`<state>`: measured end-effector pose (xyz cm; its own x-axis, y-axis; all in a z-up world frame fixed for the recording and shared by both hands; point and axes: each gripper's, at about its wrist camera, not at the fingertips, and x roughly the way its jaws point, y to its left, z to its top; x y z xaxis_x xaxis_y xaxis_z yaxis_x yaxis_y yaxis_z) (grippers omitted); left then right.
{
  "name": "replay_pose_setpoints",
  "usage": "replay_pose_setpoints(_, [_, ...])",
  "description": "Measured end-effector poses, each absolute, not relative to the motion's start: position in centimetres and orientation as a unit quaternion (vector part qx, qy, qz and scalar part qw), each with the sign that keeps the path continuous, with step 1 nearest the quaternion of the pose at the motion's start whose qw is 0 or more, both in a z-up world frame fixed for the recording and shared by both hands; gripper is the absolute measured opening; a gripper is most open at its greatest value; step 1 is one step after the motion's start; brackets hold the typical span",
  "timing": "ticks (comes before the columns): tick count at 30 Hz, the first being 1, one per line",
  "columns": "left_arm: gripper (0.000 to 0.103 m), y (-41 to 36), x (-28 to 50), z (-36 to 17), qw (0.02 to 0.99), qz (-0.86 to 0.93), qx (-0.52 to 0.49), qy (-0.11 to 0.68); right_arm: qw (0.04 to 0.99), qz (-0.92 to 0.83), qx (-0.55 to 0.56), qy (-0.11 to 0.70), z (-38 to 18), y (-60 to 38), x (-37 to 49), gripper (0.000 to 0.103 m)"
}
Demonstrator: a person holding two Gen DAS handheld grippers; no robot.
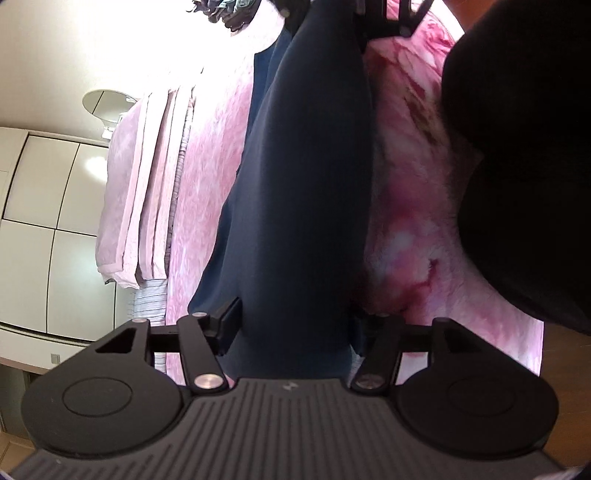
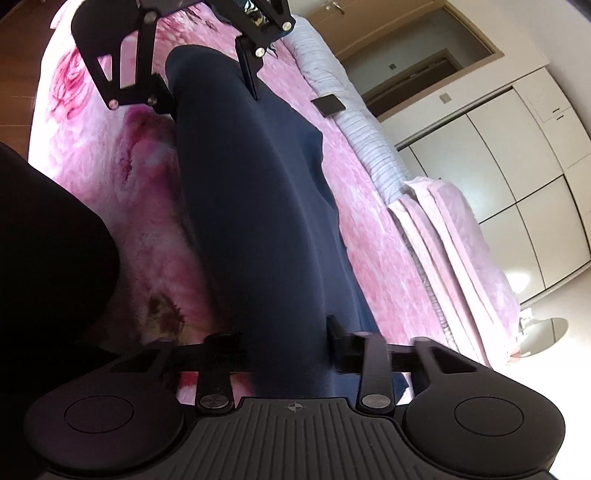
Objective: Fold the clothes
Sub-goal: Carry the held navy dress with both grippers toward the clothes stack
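A dark navy garment [image 1: 303, 184] is stretched in a long band between my two grippers above a pink bed [image 1: 214, 155]. My left gripper [image 1: 291, 325] is shut on one end of it. In the left wrist view the right gripper [image 1: 369, 26] shows at the top, on the far end. In the right wrist view my right gripper [image 2: 284, 343] is shut on the navy garment [image 2: 251, 203], and the left gripper [image 2: 207, 85] clamps the other end at the top. Part of the garment hangs down to the bed.
The pink floral blanket [image 2: 122, 155] covers the bed. A folded pink quilt [image 2: 461, 236] lies at its far side, with a dark phone [image 2: 328, 104] near the striped sheet. White wardrobe doors [image 2: 524, 155] stand behind. The person's dark clothing [image 1: 517, 147] fills one side.
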<state>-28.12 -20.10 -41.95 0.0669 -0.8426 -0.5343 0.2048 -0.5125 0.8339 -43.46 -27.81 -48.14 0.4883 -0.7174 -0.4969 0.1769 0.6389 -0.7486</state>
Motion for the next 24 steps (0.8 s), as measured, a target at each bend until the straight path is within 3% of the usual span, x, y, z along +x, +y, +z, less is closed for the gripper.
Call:
replay_pose_setpoints(3, [0.036,-20.8,-28.0,-40.3,0.414,-0.639,0.602,-0.244,0.808,-0.276,-0.316,0.414,-46.6,-28.3,-43.8,0.022])
replay_pose_setpoints(14, [0.032,-25.3,-25.3,-29.5,0.534,-0.598,0.524,-0.286,0.797,-0.307,-0.407,0.323,-36.8,-34.1,-41.5,0.021])
replay_pose_setpoints(19, [0.037,-24.6,-25.4,-34.3,0.511,-0.606,0.560,-0.243,0.800,-0.303,-0.423,0.300,-37.7,-35.1,-40.4,0.021])
replay_pose_setpoints(24, [0.037,-22.7,-26.0,-40.5,0.472,-0.622,0.591,-0.202,0.812,-0.241,-0.368,0.385,-45.0,-33.4,-40.5,0.023])
